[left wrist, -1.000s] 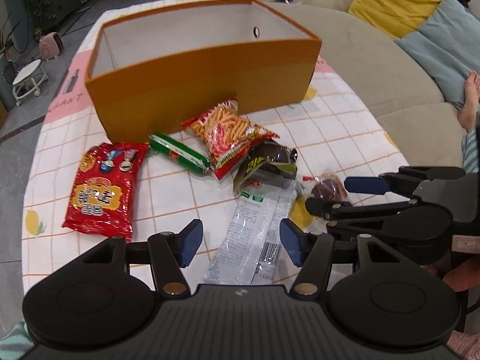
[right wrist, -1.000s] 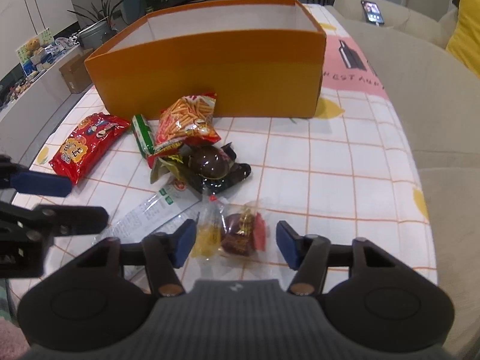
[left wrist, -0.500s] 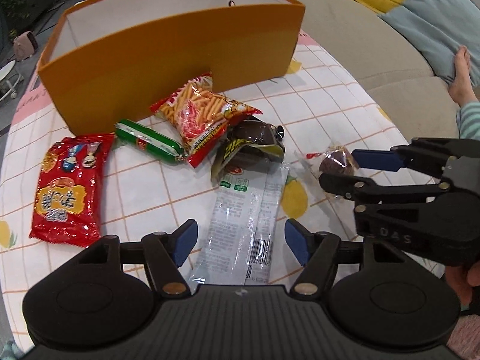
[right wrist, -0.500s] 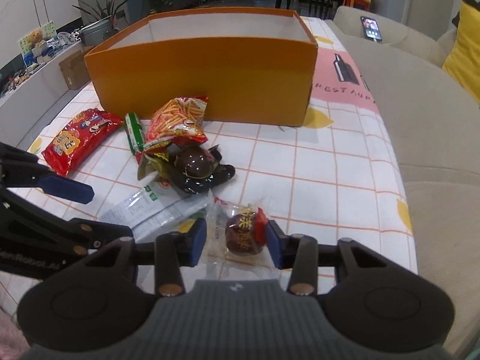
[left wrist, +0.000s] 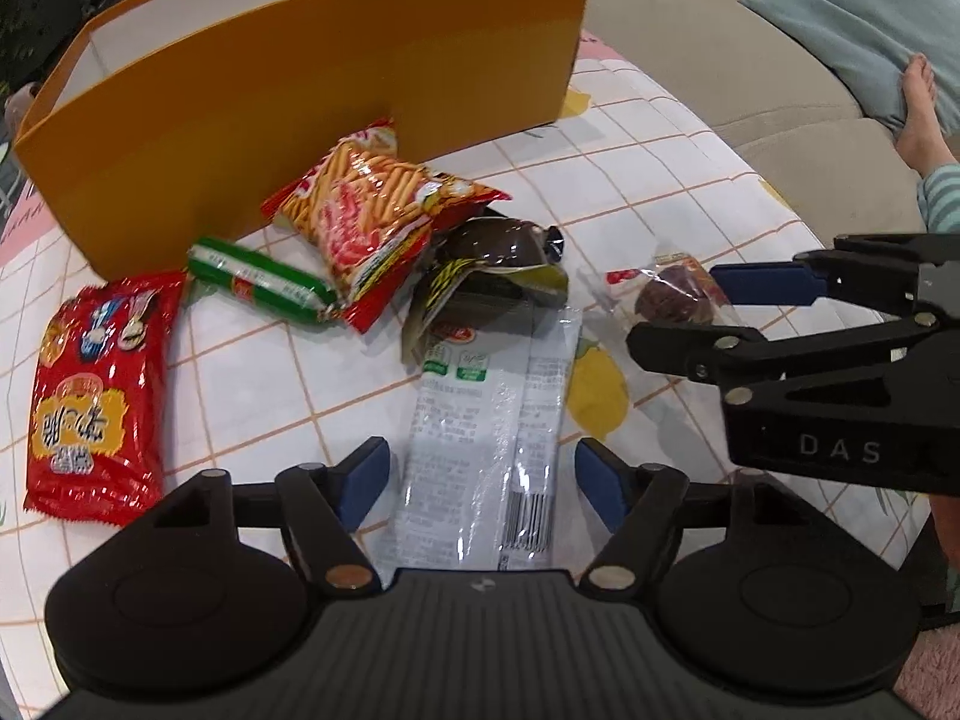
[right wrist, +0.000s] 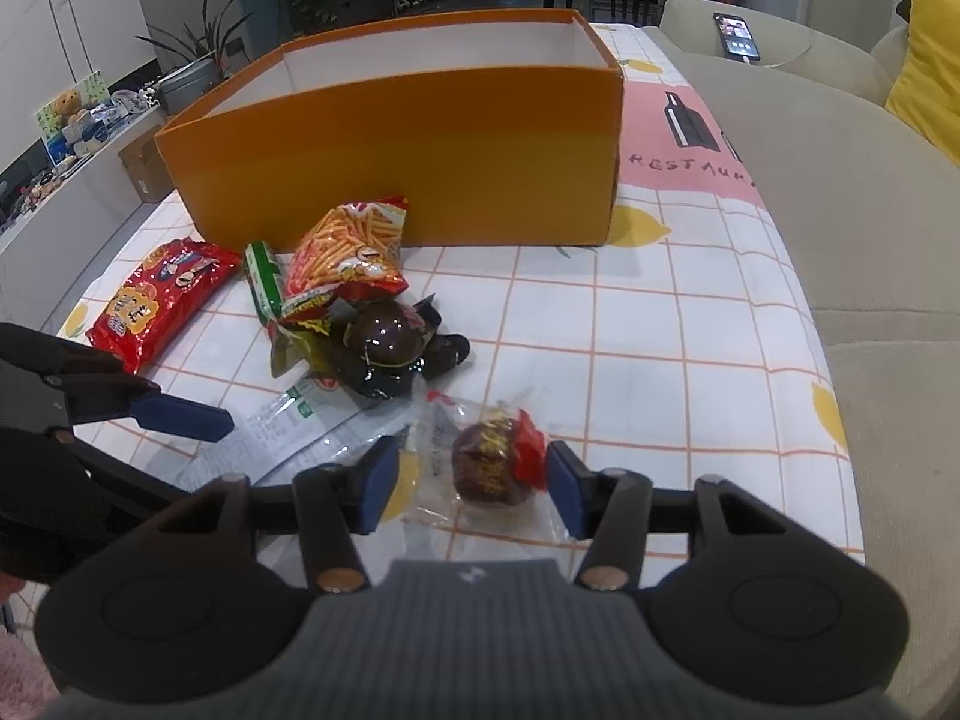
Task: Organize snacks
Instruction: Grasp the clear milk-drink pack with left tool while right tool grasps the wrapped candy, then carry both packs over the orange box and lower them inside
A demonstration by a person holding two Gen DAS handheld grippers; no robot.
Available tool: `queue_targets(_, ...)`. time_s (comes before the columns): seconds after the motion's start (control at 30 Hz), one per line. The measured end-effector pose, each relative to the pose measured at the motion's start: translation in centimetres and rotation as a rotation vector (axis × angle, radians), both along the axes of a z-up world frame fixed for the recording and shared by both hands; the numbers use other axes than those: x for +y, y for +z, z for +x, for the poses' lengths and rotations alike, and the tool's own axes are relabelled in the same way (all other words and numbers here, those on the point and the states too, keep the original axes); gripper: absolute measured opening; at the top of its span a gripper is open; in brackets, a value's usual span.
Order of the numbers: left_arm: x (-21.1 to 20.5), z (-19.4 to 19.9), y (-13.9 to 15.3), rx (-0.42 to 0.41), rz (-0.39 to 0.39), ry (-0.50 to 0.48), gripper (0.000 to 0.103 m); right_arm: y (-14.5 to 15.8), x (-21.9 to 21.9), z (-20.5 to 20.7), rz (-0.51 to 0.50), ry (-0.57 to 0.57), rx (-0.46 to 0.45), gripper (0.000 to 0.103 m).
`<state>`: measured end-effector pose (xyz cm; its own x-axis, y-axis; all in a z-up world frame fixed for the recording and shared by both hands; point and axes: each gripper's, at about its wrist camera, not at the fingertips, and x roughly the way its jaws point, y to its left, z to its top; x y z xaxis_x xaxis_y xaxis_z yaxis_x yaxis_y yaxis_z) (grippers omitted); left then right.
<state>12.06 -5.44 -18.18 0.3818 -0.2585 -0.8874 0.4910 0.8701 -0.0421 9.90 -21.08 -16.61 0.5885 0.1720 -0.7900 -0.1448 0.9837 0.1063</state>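
**Right gripper around wrapped brown sweet; left open over clear packet**

Right gripper point(right wrist: 471, 486): fingers spread either side of the wrapped brown sweet point(right wrist: 492, 468), lower centre; contact with the wrapper cannot be told. Left gripper point(left wrist: 480, 477): fingers wide apart, astride the clear packet point(left wrist: 486, 420). Orange box point(right wrist: 420, 138) fills upper centre. In front of it: chip bag point(right wrist: 345, 252), green roll point(right wrist: 264, 282), red packet point(right wrist: 159, 300), dark chocolate wrapper point(right wrist: 384, 348). Phone point(right wrist: 737, 36) on sofa, upper right.

Even indoor light, soft shadows; glare on the striped snack bag point(left wrist: 384, 210); edges bend, perhaps slightly blurred.
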Motion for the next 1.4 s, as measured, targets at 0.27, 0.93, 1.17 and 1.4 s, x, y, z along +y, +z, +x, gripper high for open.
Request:
queue_targets(0.27,-0.5,-0.1,0.0,-0.041,0.009,-0.027,0.059,0.0,0.3,0.0,-0.021,0.022,-0.009,0.052)
queue_targets(0.93,1.4,-2.7,4.6,-0.064,-0.073,0.039,0.054,2.2,0.6,-1.9,-0.057,0.039,-0.037,0.032)
queue_targets(1.17,2.4,-3.6,8.2,-0.147,-0.124,0.104,0.054,4.4,0.6,-3.2,-0.072,0.028,-0.075,0.032)
queue_targets(1.4,3.3,-3.7,11.6,-0.243,-0.153,0.177,0.054,7.9,1.0,-3.9,-0.071,0.03,-0.165,0.032)
